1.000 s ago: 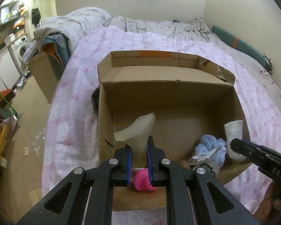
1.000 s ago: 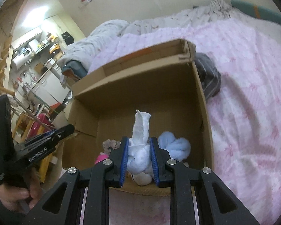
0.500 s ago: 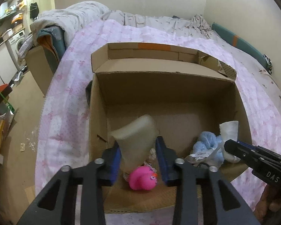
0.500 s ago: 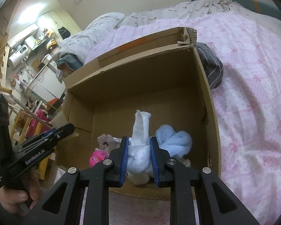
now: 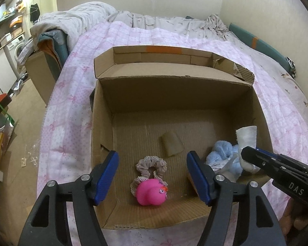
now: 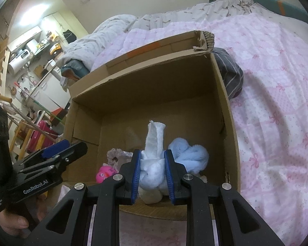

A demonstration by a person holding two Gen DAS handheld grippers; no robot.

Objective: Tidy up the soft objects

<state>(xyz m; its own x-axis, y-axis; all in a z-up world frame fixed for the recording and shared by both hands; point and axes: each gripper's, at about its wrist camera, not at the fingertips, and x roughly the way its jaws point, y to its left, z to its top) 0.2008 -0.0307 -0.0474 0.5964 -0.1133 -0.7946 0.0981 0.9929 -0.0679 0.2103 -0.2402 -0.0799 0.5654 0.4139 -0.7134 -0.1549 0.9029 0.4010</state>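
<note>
An open cardboard box (image 5: 104,127) sits on a pink quilted bed. On its floor lie a beige soft piece (image 5: 171,146), a frilly scrunchie (image 5: 151,165), a pink rubber duck (image 5: 152,192) and a light blue fluffy cloth (image 5: 223,155). My left gripper (image 5: 153,177) is open and empty above the box's near edge. My right gripper (image 6: 152,173) is shut on a white rolled cloth (image 6: 153,151) over the box's near right side, beside the blue cloth (image 6: 190,156). The duck (image 6: 103,173) shows at lower left in the right wrist view.
The pink quilt (image 5: 71,94) surrounds the box. A dark striped garment (image 6: 230,75) lies against the box's right outer wall. A grey duvet (image 5: 76,22) is heaped at the bed's far left. A second cardboard box (image 5: 39,71) and floor clutter lie left.
My left gripper opened and let go of the beige piece, which now lies on the box floor. My right gripper kept its hold on the white cloth and shifted slightly.
</note>
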